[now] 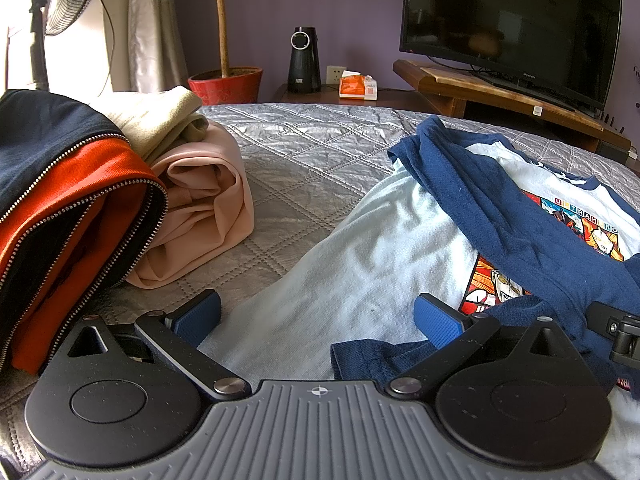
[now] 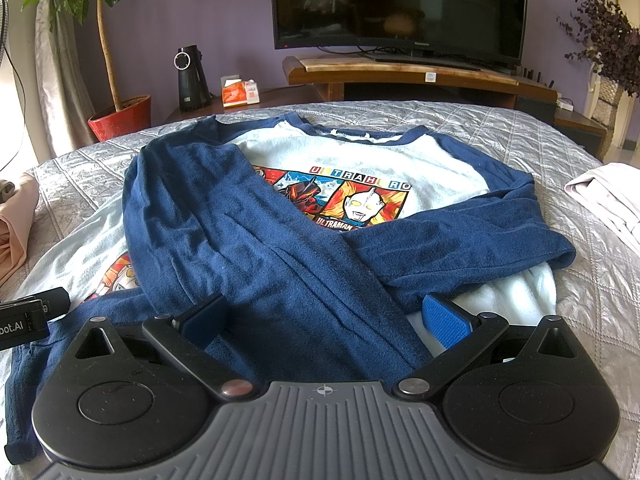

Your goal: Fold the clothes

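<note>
Both your left tool point(image 1: 318, 320) and right tool point(image 2: 322, 318) gape wide, holding nothing, so pinch the soft, light, floppy shirt point(image 2: 280, 240) along its near hem.

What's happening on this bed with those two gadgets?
A person is folding laundry using two hand-held claws. The left claw and right claw both hover open over a white and navy shirt spread on the grey bedspread. Its navy sleeves are already folded across the front. Other clothes, including a pink garment, sit piled to the left.
</note>
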A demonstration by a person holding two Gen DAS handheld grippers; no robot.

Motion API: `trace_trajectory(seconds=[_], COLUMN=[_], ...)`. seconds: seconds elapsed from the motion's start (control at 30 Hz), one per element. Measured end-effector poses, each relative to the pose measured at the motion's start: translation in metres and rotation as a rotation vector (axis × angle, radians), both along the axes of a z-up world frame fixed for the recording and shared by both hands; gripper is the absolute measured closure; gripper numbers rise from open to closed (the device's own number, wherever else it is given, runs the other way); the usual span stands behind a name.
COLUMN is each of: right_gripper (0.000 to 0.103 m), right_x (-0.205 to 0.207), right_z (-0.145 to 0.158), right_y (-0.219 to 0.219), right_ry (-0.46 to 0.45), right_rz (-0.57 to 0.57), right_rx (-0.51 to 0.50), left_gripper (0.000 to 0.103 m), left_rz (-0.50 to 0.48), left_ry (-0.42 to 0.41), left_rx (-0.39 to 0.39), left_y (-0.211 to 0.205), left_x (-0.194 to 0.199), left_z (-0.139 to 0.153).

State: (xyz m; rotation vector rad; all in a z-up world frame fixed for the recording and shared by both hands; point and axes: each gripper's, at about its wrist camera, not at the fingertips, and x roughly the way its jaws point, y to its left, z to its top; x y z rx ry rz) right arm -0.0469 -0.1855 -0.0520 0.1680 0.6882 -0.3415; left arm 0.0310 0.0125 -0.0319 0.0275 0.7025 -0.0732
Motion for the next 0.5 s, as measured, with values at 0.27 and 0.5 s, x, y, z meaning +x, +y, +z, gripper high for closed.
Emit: trace_trajectory(seconds=[0.27, 0.5], right_gripper=[0.0, 0.0], right_x=[0.0, 0.0], right_z=[0.0, 0.0], right_y=[0.0, 0.0], right_ry=[0.0, 0.0], right_rz=[0.0, 0.0], right_rx=[0.0, 0.0], left_gripper=[0.0, 0.0], left_rz=[0.0, 0.0], left_ry=[0.0, 0.0], left_rx=[0.0, 0.0], left_y=[-0.0004, 0.0003], left_x=[0.0001, 0.0], left_z=[0.0, 0.0])
